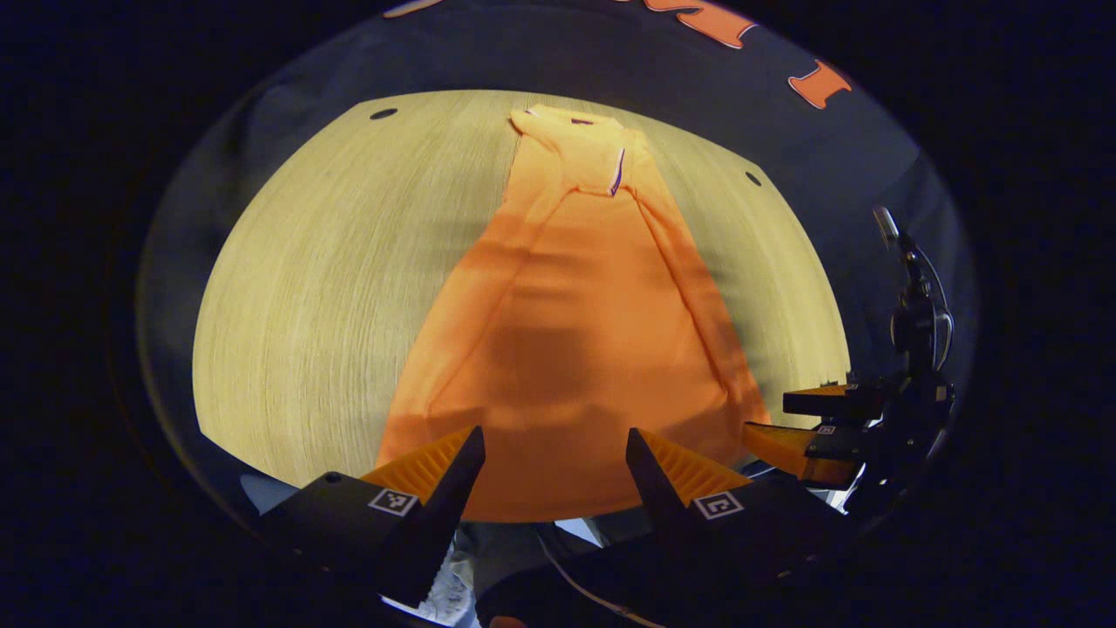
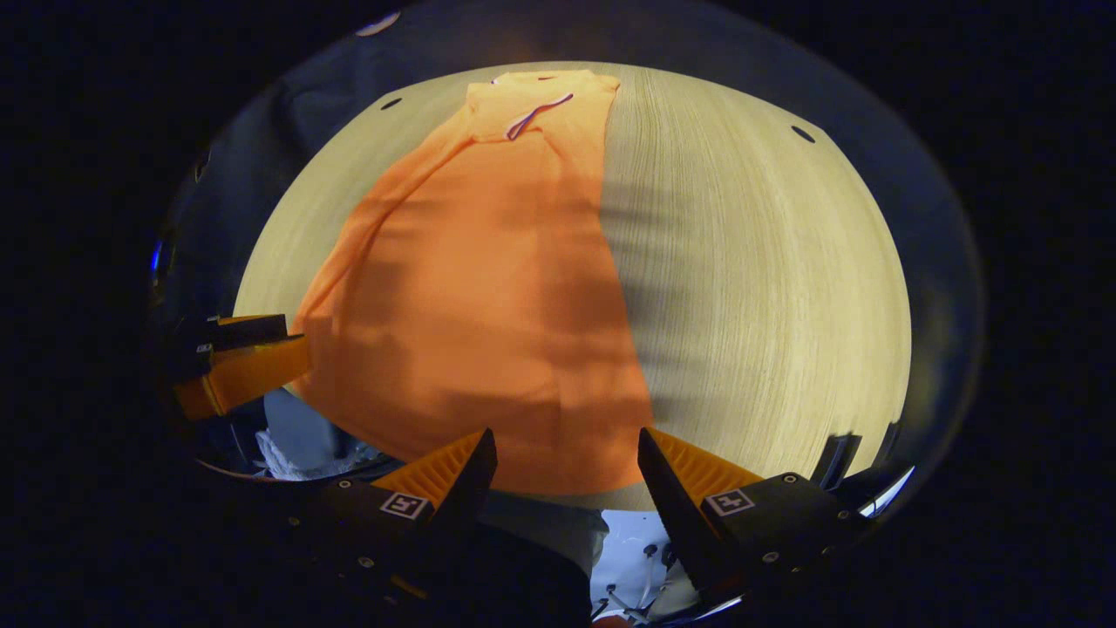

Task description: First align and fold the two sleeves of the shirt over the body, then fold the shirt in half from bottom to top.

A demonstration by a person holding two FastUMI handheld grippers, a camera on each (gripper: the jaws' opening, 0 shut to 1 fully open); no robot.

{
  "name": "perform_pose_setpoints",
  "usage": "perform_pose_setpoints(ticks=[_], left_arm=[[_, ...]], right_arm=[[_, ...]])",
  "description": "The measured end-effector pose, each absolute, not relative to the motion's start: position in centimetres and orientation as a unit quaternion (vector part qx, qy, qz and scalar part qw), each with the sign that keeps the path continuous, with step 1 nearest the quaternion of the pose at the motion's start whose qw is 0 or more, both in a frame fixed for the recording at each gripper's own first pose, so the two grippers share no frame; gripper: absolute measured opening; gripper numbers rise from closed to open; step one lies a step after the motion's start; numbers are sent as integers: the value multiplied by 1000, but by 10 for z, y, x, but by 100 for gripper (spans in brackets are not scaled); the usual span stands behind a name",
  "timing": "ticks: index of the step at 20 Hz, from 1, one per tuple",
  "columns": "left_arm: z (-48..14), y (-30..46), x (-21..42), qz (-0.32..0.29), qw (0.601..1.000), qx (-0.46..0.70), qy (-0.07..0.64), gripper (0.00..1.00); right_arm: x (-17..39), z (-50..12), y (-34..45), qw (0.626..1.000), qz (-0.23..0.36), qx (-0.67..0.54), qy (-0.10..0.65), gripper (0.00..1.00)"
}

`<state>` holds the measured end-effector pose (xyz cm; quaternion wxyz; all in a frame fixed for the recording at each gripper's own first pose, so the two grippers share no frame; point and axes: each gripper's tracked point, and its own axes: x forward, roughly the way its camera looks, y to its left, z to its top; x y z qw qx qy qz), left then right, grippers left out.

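Spread wide at six o'clock in the left gripper view, the left gripper [image 1: 554,453] hangs over the hem of the shirt [image 1: 567,349], which runs toward twelve on the table [image 1: 305,262]. In the right gripper view, the right gripper [image 2: 567,458] gapes likewise above the hem, shirt stretching toward eleven o'clock.

Item count: one orange shirt [image 1: 567,349], with one collar [image 1: 584,139] and both sleeves folded over the body. One wooden table [image 1: 331,288], with two dark round holes visible in its top: one hole [image 1: 383,113] at the far left, one hole [image 1: 752,179] at the far right. Two grippers: one left gripper [image 1: 554,453] and one right gripper [image 2: 565,458], each with two fingers spread apart.
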<state>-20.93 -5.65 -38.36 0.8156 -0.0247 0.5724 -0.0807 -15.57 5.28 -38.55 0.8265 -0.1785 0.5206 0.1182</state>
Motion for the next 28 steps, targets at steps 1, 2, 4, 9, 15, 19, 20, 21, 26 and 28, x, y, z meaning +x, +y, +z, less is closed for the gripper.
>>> perform_pose_setpoints(ticks=[1,2,4,9,15,19,20,21,26,28], left_arm=[[-386,-56,-213,-79,815,-12,574,98],[-391,-56,-215,-75,812,-4,578,98],[-408,-52,-219,-69,802,3,593,99],[-425,-38,-224,-29,796,22,604,99],[-441,-30,-226,-15,784,40,620,98],[-445,-32,-225,-14,775,75,628,96],[-445,-31,-224,-10,772,70,631,97],[-445,-31,-224,-10,771,70,633,97],[-444,-33,-224,-13,777,74,626,97],[-444,-35,-224,-15,780,72,621,89]], right_arm=[[-157,-392,53,824,112,-176,526,99],[-159,-398,53,821,107,-174,532,99],[-162,-409,50,815,99,-181,542,99],[-156,-419,49,810,84,-199,545,99],[-154,-427,49,803,83,-205,554,99],[-155,-427,49,795,76,-202,566,99],[-153,-428,49,794,75,-203,568,99],[-154,-428,49,794,74,-202,569,99],[-154,-428,49,797,74,-200,565,99],[-156,-429,51,798,74,-197,565,95]])
